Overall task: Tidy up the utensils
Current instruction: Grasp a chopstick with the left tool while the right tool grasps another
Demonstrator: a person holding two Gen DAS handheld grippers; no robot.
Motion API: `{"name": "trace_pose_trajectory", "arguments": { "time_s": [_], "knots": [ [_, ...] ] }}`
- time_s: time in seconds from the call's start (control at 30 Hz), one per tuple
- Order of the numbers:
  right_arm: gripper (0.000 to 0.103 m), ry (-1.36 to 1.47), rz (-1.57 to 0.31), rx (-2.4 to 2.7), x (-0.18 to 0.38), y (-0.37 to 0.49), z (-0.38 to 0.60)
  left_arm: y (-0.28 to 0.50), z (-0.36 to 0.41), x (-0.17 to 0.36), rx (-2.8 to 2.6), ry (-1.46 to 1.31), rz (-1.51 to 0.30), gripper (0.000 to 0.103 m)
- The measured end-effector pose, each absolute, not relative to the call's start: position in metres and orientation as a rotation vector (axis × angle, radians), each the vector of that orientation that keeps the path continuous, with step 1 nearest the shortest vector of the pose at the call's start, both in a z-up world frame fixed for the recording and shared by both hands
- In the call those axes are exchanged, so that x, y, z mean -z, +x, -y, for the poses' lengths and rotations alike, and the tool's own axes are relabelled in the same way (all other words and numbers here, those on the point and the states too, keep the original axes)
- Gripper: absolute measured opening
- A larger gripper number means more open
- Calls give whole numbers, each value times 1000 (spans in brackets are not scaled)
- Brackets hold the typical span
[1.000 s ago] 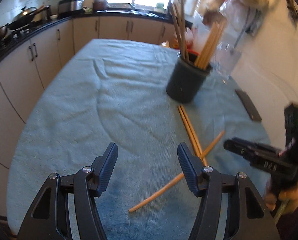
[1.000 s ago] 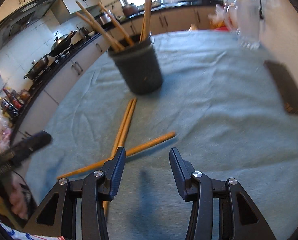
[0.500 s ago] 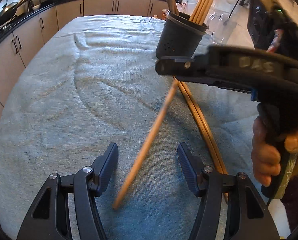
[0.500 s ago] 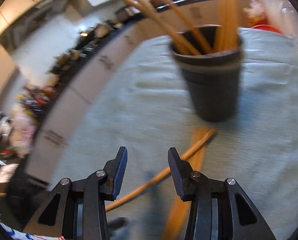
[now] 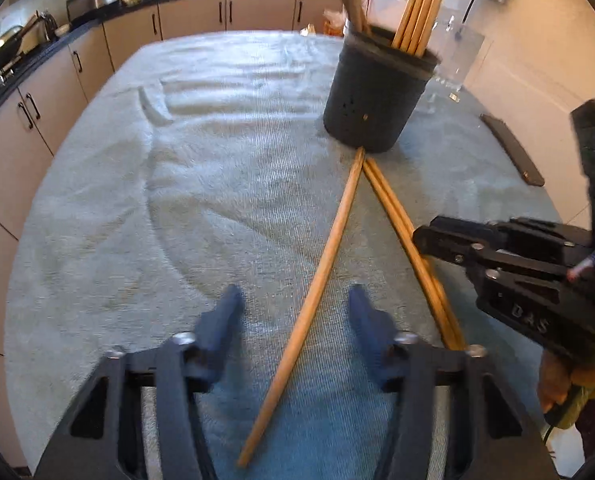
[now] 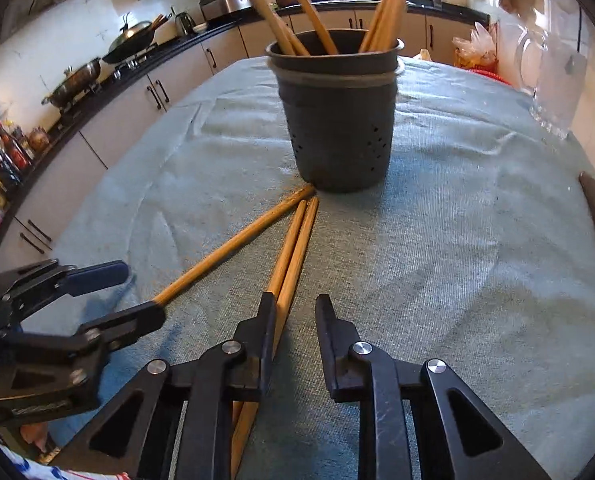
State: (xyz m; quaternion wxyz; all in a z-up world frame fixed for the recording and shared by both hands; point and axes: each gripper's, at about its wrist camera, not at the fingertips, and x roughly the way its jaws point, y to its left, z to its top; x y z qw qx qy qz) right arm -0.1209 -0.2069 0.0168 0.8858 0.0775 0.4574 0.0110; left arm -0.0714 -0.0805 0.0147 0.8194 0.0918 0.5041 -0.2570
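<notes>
The single chopstick [image 5: 321, 264], fanned out from the holder [image 5: 373, 92], is straddled by the left gripper [image 5: 295, 312], jaws just narrowed, untouching. The pair [image 6: 293, 248] lies under the right gripper [image 6: 295, 316], just narrowed, gripping nothing; these stiff, light, rolling sticks are best pinched mid-shaft.

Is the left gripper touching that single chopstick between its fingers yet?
Apart. In the left wrist view the single chopstick runs up the gap of the left gripper, with towel showing on both sides of it. The jaws have just been closing.
</notes>
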Motion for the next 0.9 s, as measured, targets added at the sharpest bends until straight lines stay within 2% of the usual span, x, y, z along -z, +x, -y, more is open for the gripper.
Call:
{"name": "trace_pose_trajectory", "arguments": {
  "time_s": [0.13,0.2,0.3,0.47,0.7,0.83,0.9],
  "knots": [
    [14,70,-972,29,-13,-115,192,-72,85,-14,527,223,-1076,16],
    [13,33,-976,47,-15,-116,187,-70,82,-13,509,184,-1093,12],
    [8,72,-986,58,-16,-117,191,-69,73,-14,491,99,-1133,10],
    [7,135,-1003,78,-14,-140,218,-88,52,-12,501,-63,-1233,10],
    [8,141,-1047,119,-17,-192,252,-110,44,-20,550,-57,-1256,10],
    [9,139,-1056,110,-16,-205,263,-113,54,-36,550,6,-1198,19],
    [9,145,-1059,111,-17,-203,267,-108,62,-39,545,32,-1190,21]
  ]
}}
